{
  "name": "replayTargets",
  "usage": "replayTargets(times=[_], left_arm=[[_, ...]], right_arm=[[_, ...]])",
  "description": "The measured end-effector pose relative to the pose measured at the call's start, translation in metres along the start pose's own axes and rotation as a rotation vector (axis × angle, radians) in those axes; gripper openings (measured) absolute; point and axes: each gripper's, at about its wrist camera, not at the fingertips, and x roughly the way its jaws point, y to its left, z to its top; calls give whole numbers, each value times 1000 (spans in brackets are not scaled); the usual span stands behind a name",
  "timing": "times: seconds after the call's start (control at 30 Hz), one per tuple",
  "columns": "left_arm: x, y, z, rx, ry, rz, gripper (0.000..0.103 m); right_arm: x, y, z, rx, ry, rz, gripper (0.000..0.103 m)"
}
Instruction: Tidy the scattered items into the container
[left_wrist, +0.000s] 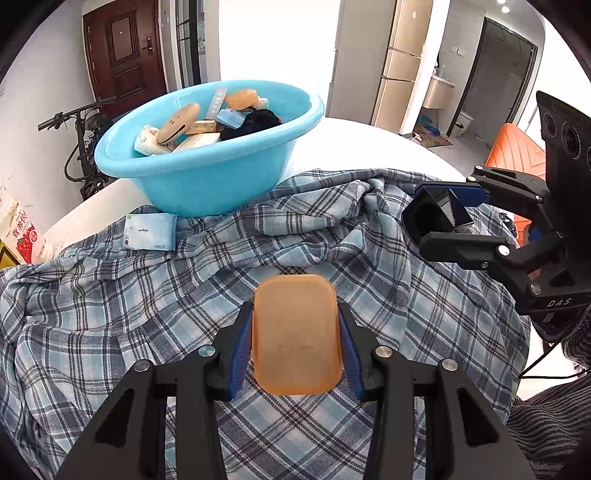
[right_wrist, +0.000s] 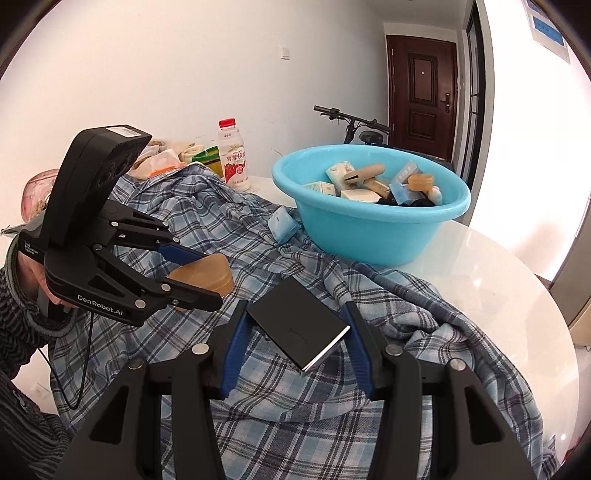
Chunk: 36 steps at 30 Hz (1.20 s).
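Observation:
My left gripper is shut on an amber translucent soap bar, held above the plaid cloth. In the right wrist view the same gripper shows at the left with the soap bar between its blue pads. My right gripper is shut on a flat black box with a silver edge, tilted; from the left wrist view it hangs at the right with the black box. The blue basin stands beyond, filled with several packets and boxes.
A light blue sachet lies on the cloth by the basin's foot. A milk drink bottle and food wrappers stand at the table's back left. The white round table shows bare at the right. A person's sleeves flank both views.

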Motion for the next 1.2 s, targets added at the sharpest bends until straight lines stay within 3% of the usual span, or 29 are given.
replayTargets(times=[0.6,1.2], left_arm=[[-12,-9,7,20,-21,-1,45],[-32,-1,48,27,-101,15,45]], right_arm=[[-12,1,3,-1,-35,5,48],[-30,-8,48,-29,-143,-11,48]])
